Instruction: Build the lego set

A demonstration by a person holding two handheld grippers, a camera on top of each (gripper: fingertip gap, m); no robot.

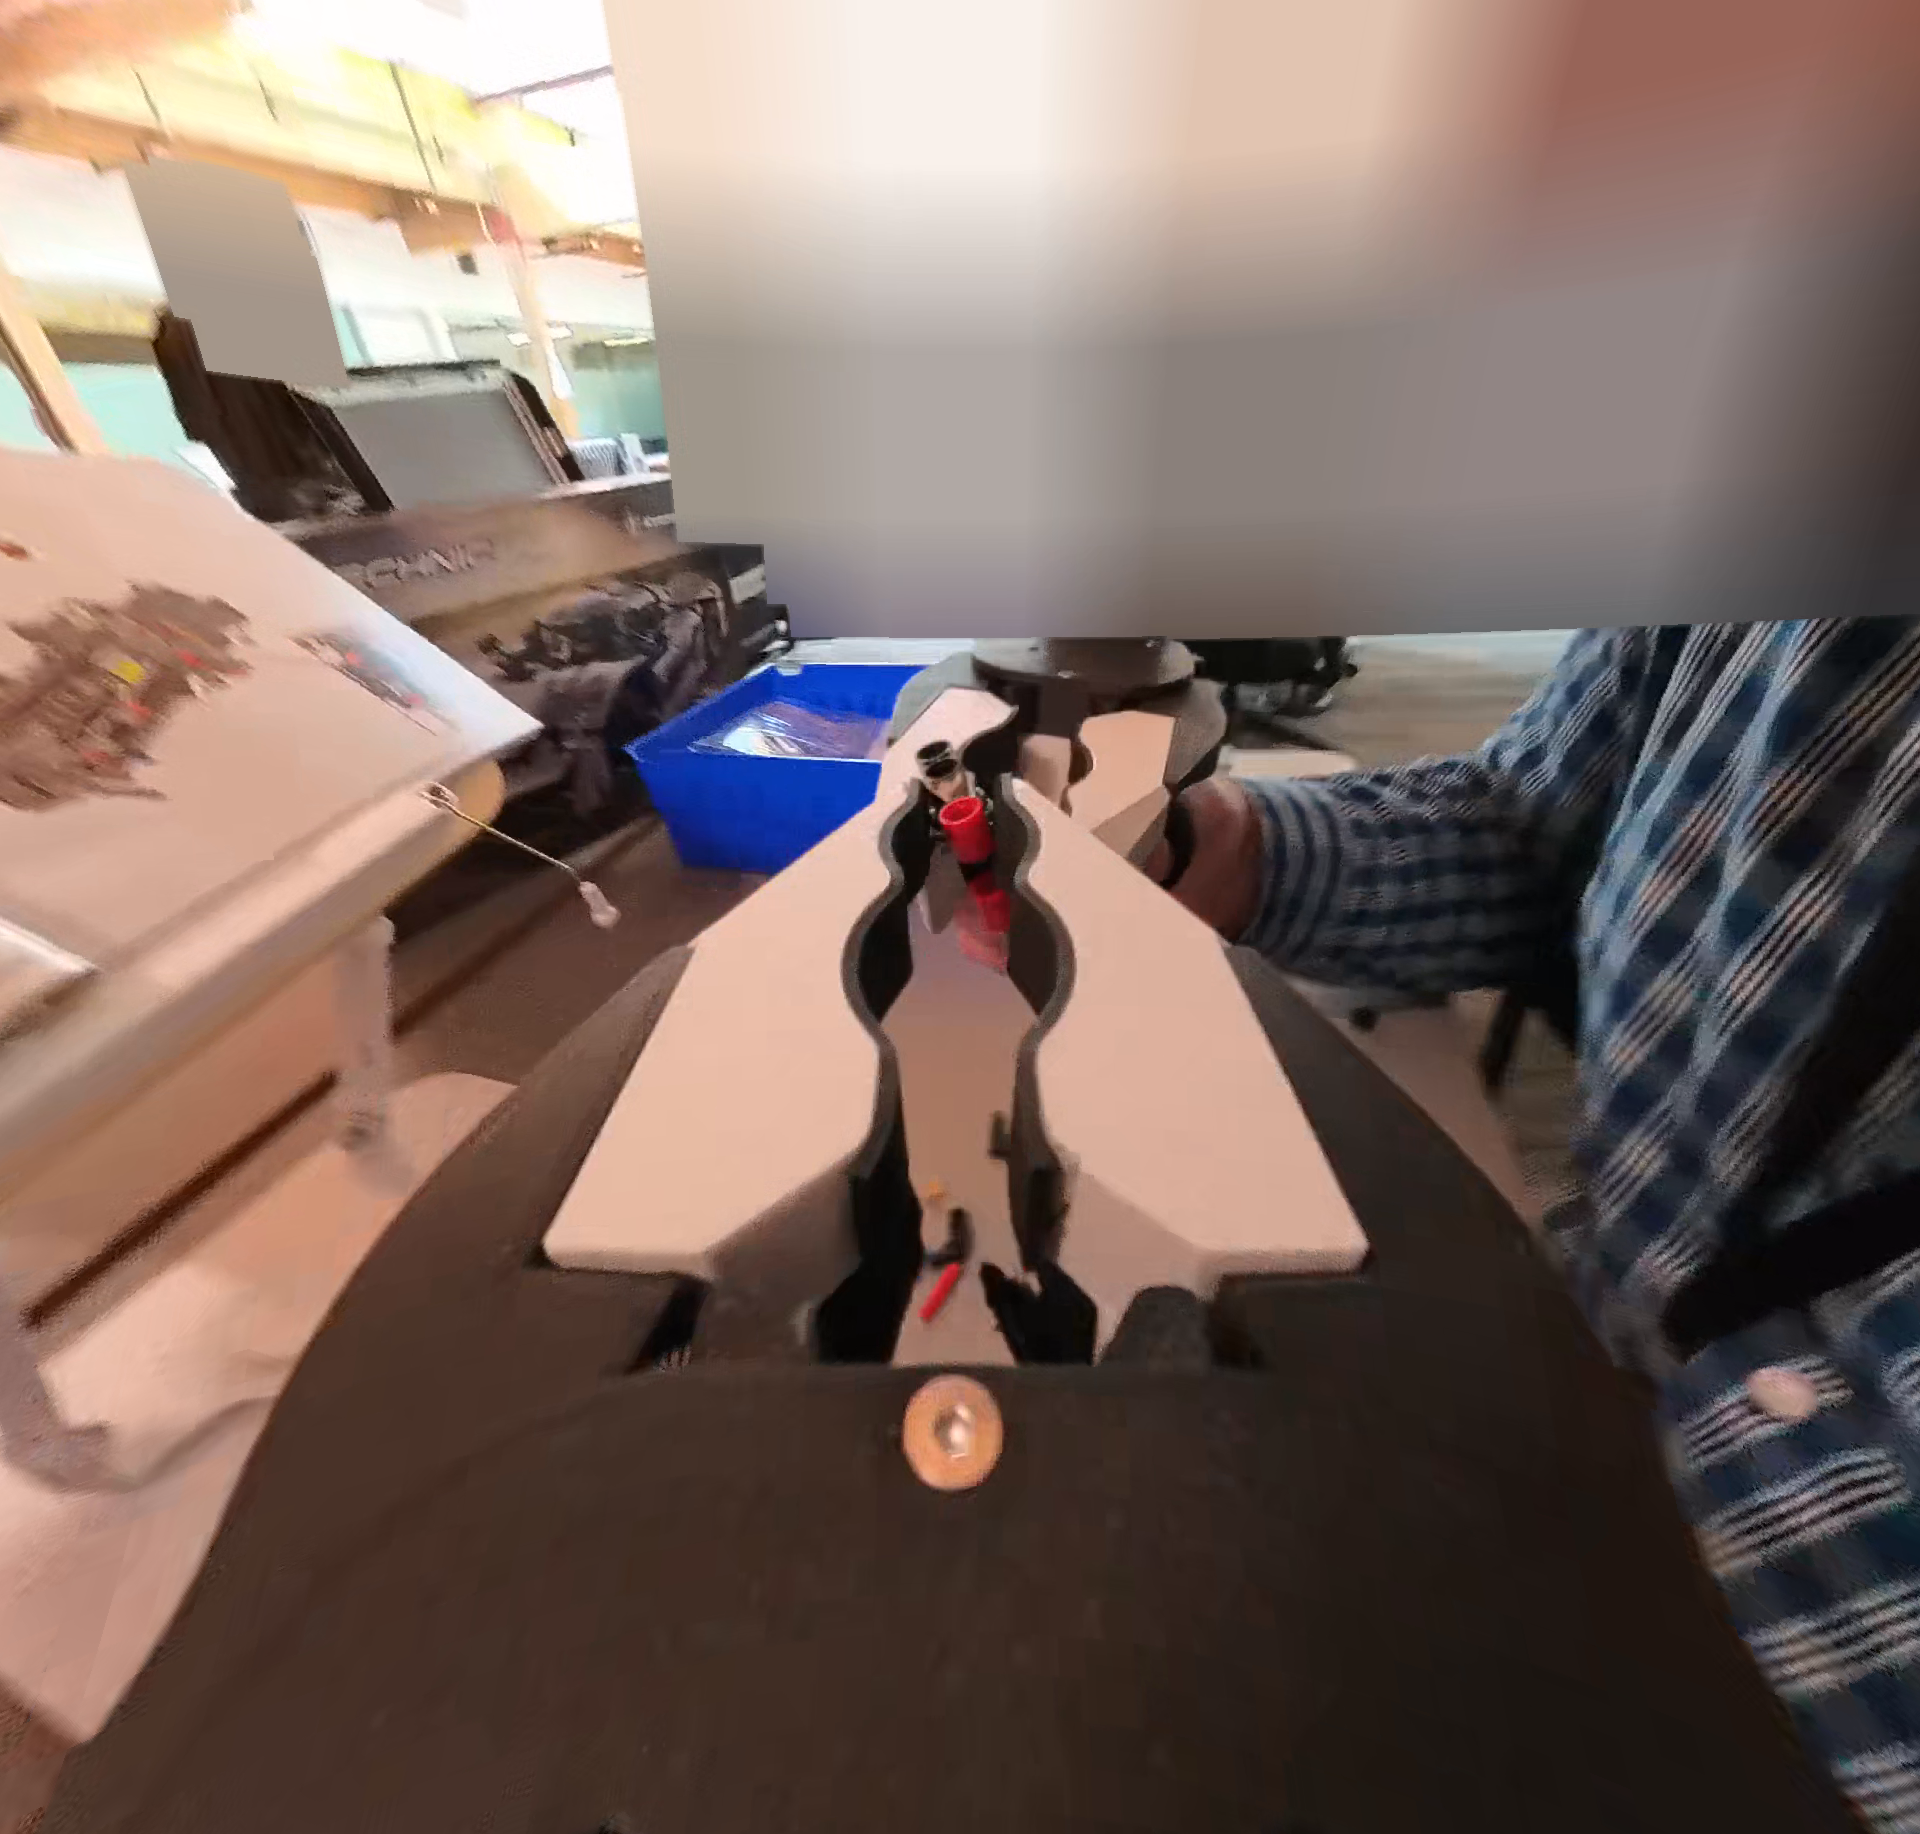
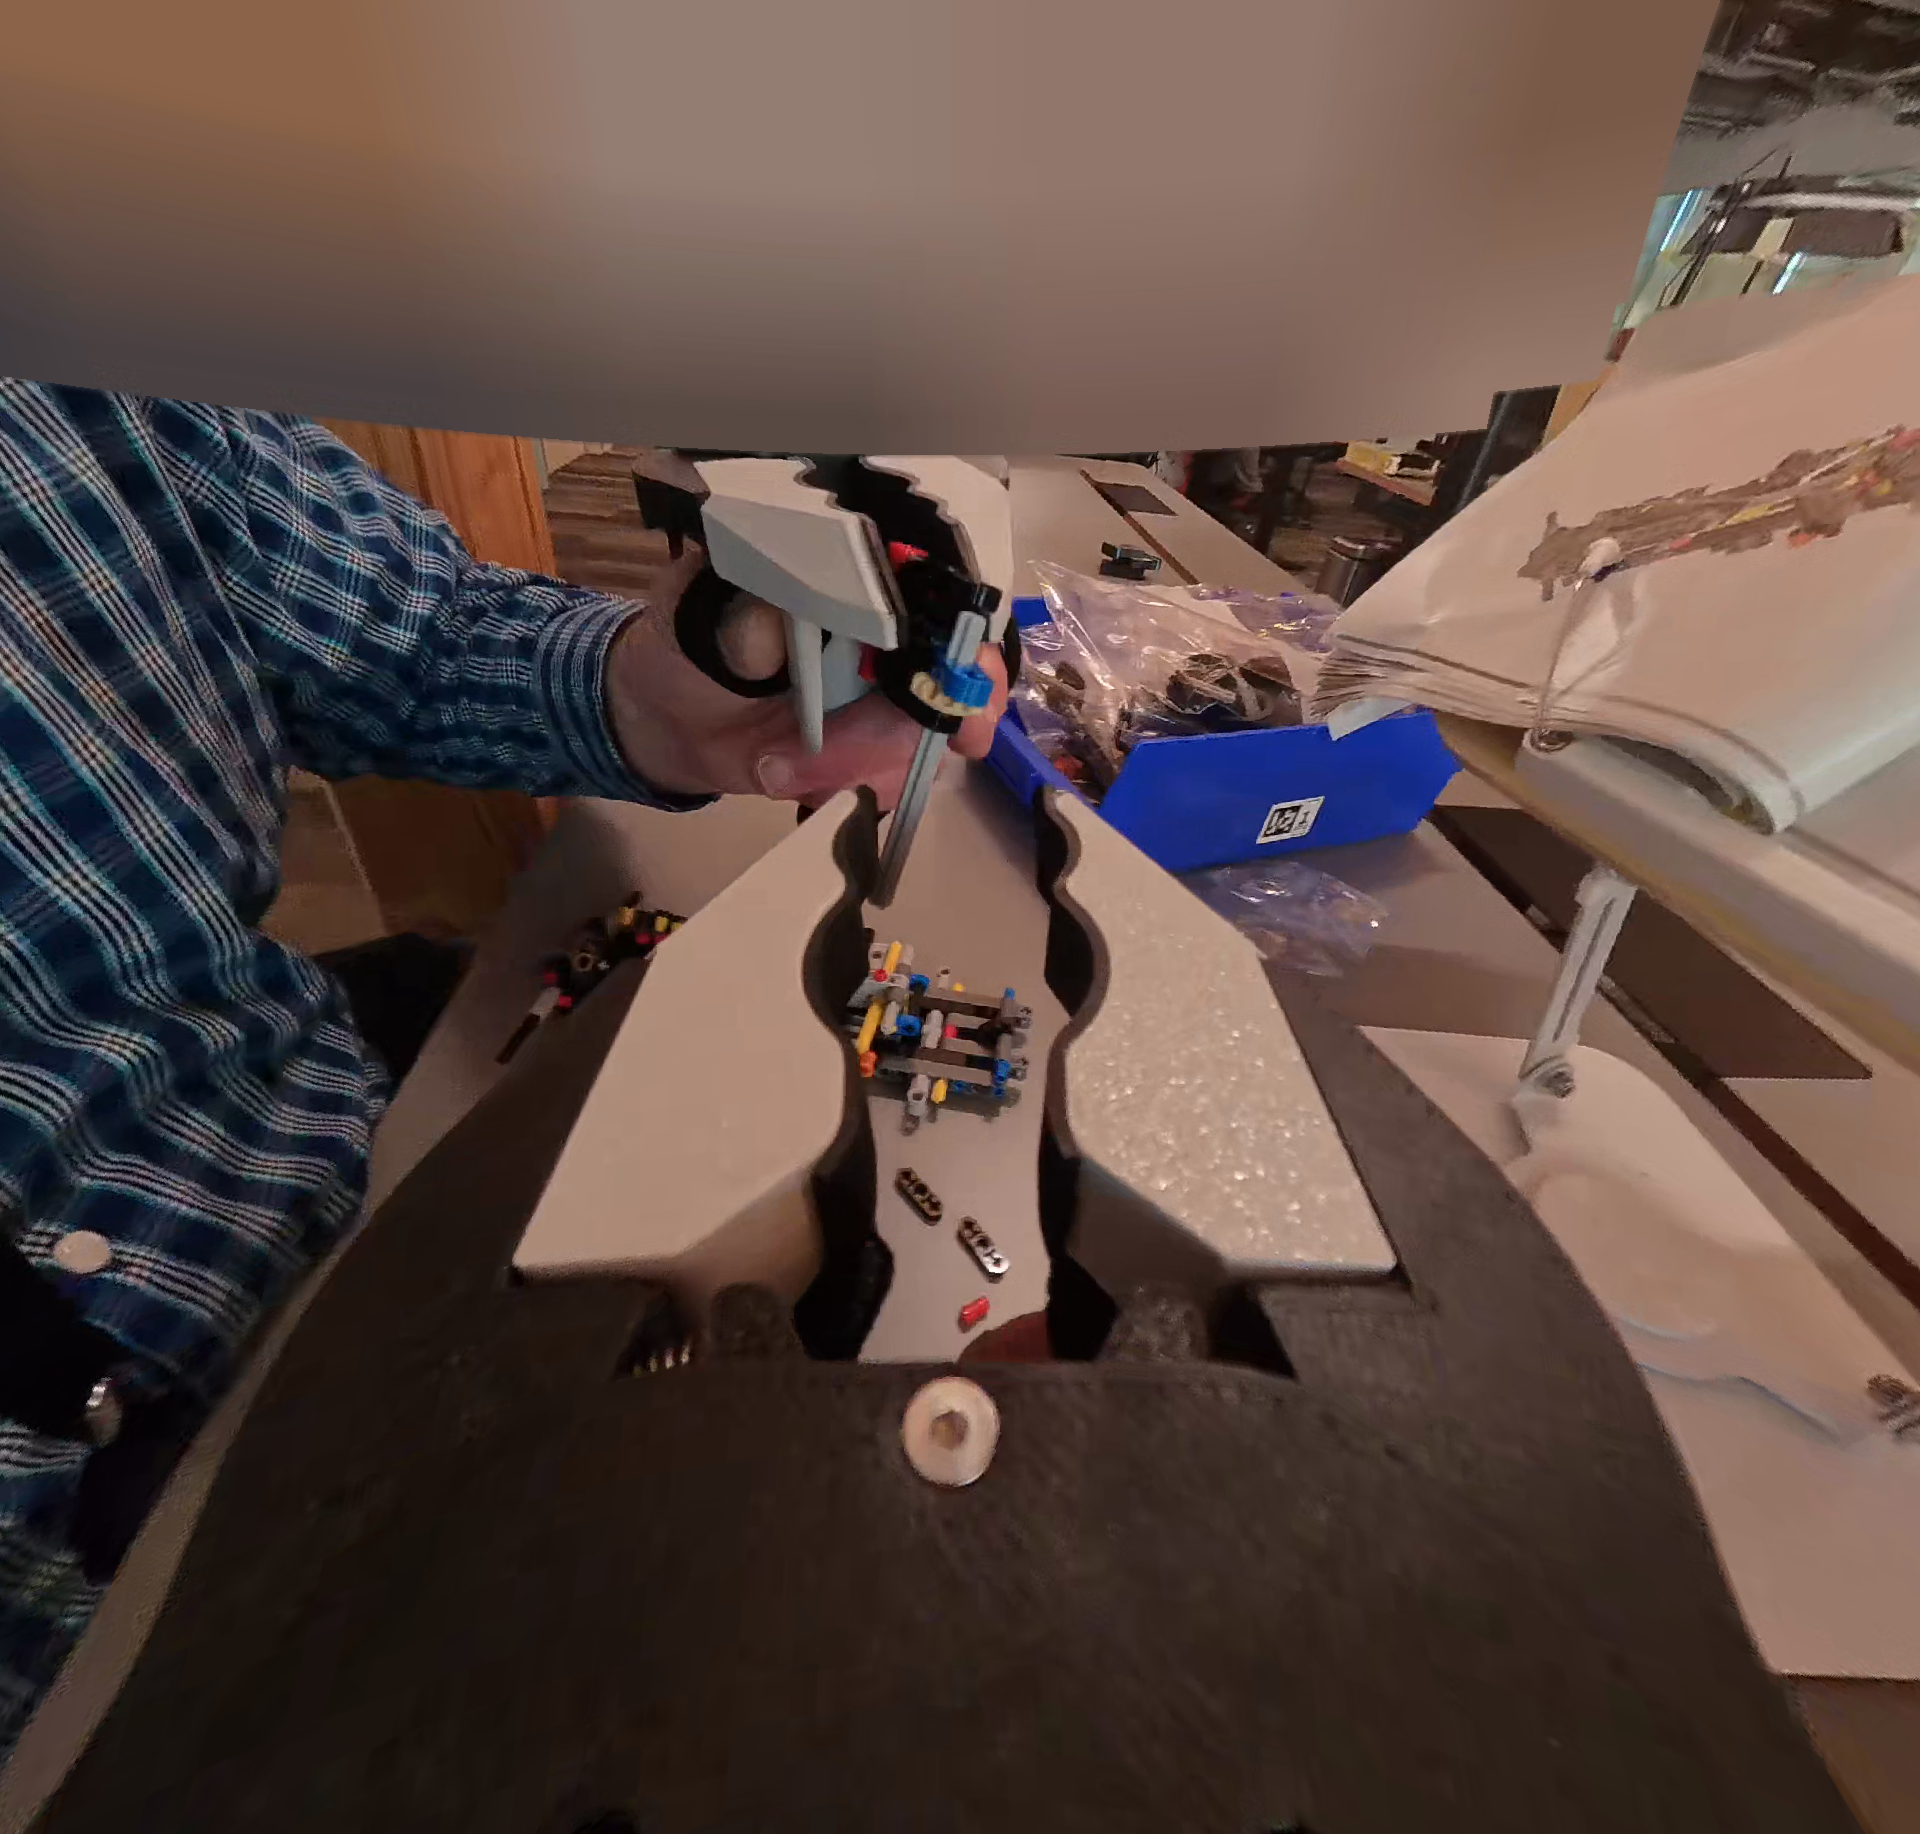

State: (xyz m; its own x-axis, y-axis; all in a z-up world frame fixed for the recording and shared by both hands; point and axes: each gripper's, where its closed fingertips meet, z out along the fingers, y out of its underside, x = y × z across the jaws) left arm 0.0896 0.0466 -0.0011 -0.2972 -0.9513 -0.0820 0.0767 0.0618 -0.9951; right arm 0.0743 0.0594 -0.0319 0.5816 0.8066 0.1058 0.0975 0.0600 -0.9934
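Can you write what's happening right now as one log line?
left tongs: shut on lego part with grey rod | right tongs: open, empty | lego frame: not held

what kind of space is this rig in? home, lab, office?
Probably an open office or workshop, not a home. A long pale worktable carries a blue parts bin of bagged pieces and an instruction booklet on a stand; beyond them are exposed ceiling beams and more desks.
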